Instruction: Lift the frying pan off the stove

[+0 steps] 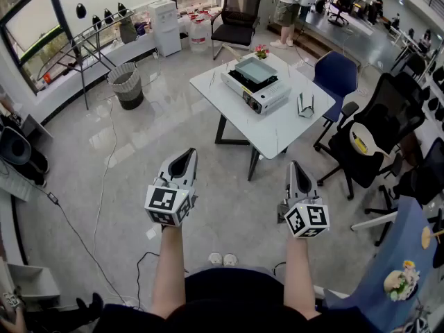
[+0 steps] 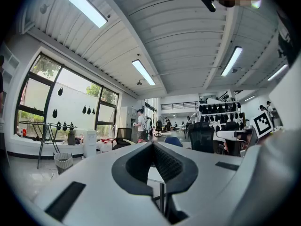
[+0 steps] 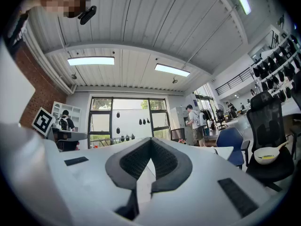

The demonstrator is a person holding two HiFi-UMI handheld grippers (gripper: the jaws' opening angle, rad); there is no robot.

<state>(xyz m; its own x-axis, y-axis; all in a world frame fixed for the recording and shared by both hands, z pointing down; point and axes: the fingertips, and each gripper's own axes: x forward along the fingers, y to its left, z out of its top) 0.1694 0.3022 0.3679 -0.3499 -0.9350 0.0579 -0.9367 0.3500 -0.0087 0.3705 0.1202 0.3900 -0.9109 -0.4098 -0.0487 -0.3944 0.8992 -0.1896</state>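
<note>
Nothing of the lift was done: the frying pan (image 1: pixel 255 68) sat on the stove (image 1: pixel 258 94), on the white table (image 1: pixel 277 130) at 1 o'clock, well apart from the person. The left gripper (image 1: pixel 184 158) at 11 o'clock and the right gripper (image 1: pixel 297 168) at 1 o'clock both had their jaws closed on nothing. The approach, the grasp and the lift all remained. Counted: 1 pan, 1 stove, 1 table, 2 grippers.

A white table (image 1: pixel 276 133) stands far off on glossy pale floor (image 1: pixel 159 148), a blue chair (image 1: pixel 338 73) at its right. Windows (image 1: pixel 28 19) line the left wall near a bin (image 1: pixel 127 85), possibly wicker.
</note>
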